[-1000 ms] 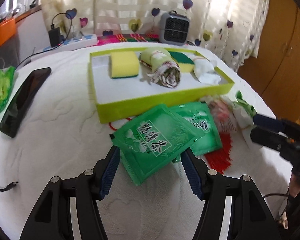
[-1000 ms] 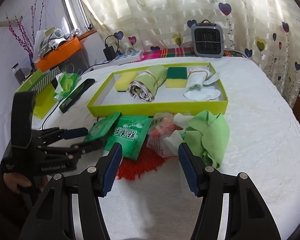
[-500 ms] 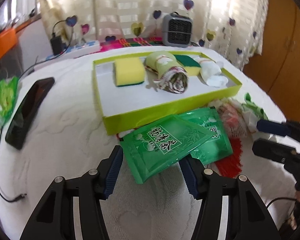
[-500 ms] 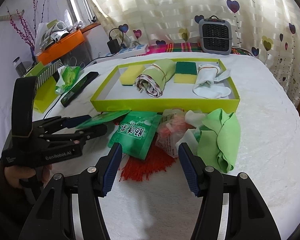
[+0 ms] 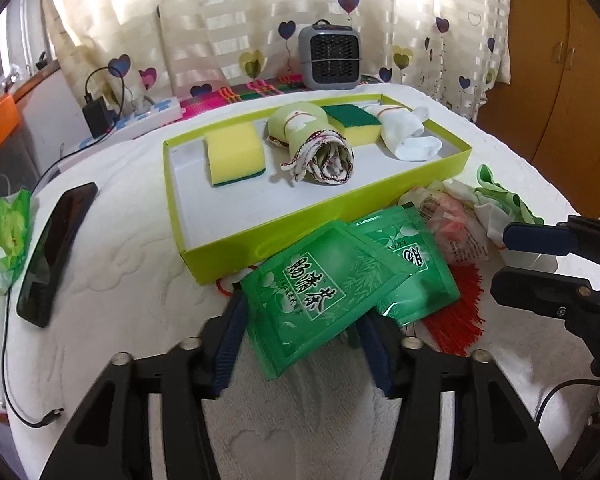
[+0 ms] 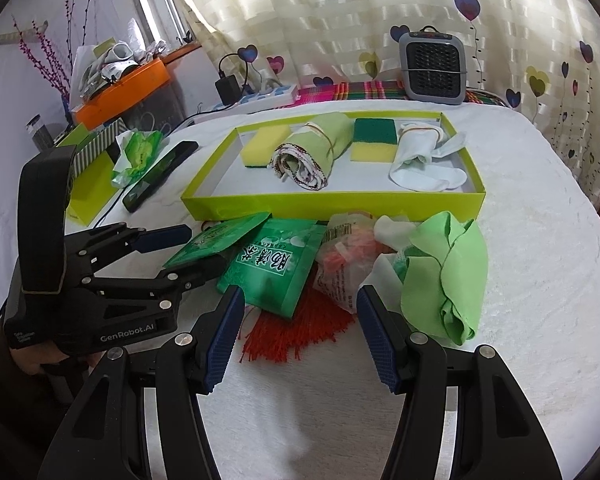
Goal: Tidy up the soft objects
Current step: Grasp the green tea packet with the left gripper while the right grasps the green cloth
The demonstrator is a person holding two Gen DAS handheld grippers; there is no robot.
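Left gripper now clamps the near green sachet, lifted off the bedding since a second ago, just before the tray. Right gripper hangs open, empty. Next: into tray.

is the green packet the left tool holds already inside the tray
No, the packet is between the left tool fingers in front of the tray, outside its near wall.

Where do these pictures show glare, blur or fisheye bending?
Left wrist view: sunlit cream curtain looks washed out, shiny green packet carries pale glare, and the lime-green cardboard tray bows; right wrist view: dark corners, curtain bright, white quilted bed cover curves, focus fairly sharp.
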